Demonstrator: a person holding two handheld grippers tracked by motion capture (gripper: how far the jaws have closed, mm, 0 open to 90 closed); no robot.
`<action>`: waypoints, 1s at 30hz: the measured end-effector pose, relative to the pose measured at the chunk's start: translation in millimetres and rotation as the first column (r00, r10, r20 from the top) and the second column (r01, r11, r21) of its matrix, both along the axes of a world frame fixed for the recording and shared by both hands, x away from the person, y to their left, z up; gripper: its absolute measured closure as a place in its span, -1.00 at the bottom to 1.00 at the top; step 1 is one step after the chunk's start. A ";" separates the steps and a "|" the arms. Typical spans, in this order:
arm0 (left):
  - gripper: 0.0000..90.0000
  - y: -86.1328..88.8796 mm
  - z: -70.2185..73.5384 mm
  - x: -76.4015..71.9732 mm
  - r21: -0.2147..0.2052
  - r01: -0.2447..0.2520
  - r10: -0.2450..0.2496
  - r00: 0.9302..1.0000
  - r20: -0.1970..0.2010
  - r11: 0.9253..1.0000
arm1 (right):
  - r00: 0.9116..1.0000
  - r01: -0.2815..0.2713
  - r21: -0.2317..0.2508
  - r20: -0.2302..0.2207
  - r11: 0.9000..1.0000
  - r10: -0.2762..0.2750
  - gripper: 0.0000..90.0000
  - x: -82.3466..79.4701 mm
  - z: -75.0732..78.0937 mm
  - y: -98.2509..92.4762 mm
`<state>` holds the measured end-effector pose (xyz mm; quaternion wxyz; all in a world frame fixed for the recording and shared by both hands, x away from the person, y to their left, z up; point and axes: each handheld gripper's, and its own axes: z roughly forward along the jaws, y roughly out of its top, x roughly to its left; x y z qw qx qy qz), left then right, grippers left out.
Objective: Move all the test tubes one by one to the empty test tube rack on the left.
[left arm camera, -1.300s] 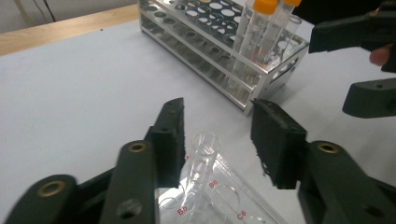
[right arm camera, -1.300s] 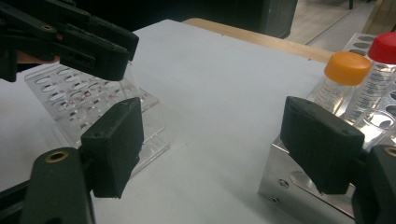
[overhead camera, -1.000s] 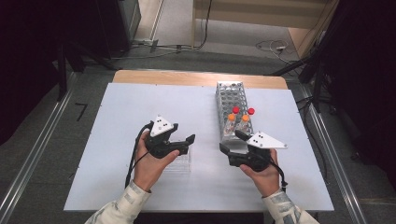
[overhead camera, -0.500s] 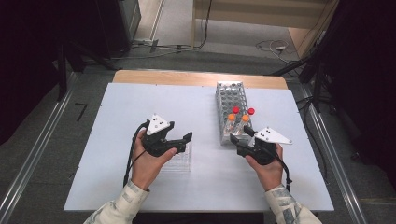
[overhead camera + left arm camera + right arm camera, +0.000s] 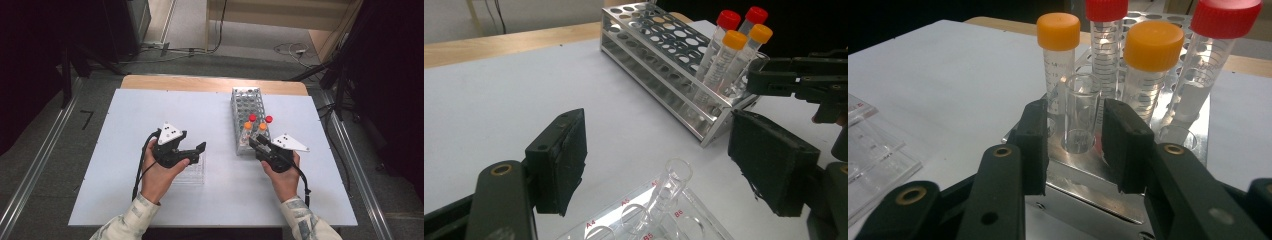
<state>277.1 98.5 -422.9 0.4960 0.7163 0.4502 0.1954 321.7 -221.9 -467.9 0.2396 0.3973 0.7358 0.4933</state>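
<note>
A metal tube rack (image 5: 245, 100) stands right of centre, with two red-capped tubes (image 5: 252, 118) and two orange-capped tubes (image 5: 247, 125) at its near end. My right gripper (image 5: 251, 141) sits at that near end. In the right gripper view its jaws (image 5: 1075, 145) have just been closing around an uncapped clear tube (image 5: 1082, 107) standing in the front row; a small gap still shows on the left side. My left gripper (image 5: 199, 152) is open above a clear plastic rack (image 5: 192, 172), which holds one clear tube (image 5: 669, 185) below and between its pads.
The white table top (image 5: 150, 110) has free room at the left and back. A wooden strip (image 5: 175, 82) runs along the far edge. The right gripper's cable (image 5: 304, 185) trails toward the table's near edge.
My right gripper moved forward and down to the metal rack's near end, and its jaws narrowed around the uncapped clear tube. The left gripper has kept still.
</note>
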 end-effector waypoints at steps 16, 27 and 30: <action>-0.46 -1.6 -1.8 0.5 0.005 -0.003 0.003 1.000 -0.004 1.000 | 1.000 0.005 -0.014 0.004 1.000 -0.005 0.61 4.8 -3.1 2.1; -0.47 -0.6 -0.5 -0.1 0.001 -0.003 0.003 1.000 0.000 1.000 | 0.998 0.009 0.000 0.068 1.000 -0.009 0.62 -2.7 17.9 -1.2; -0.47 -0.4 -0.1 -0.2 -0.002 -0.006 0.006 1.000 0.001 1.000 | 0.996 0.008 0.017 0.087 1.000 -0.009 0.62 -6.8 28.0 -3.5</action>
